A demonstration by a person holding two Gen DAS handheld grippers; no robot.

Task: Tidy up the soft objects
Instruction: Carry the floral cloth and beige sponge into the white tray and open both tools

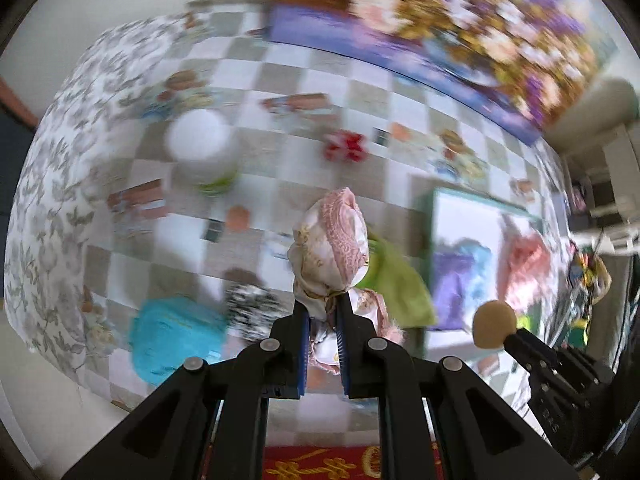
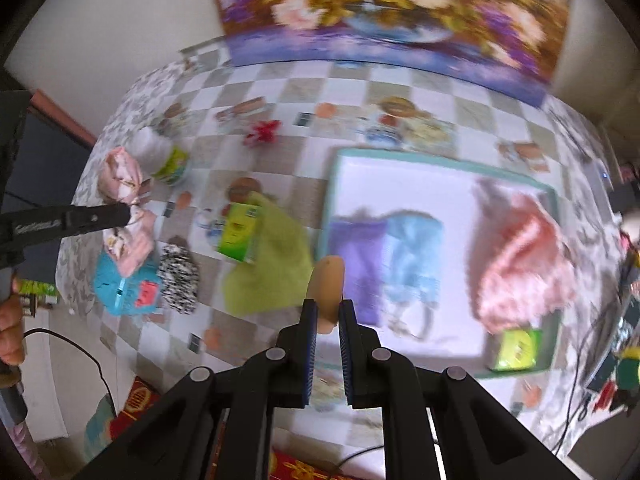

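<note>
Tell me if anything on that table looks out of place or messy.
Several soft items lie outside the tray: a lime-green cloth, crumpled with a green box on it, a teal pouch and a black-and-white piece bunched together. Inside the tray, the pink garment is heaped, not folded. Nothing looks spilled or damaged.

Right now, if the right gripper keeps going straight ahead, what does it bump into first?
Probably the purple cloth in the tray. The right gripper, holding a tan sponge, points there, though blur makes depth uncertain.
</note>
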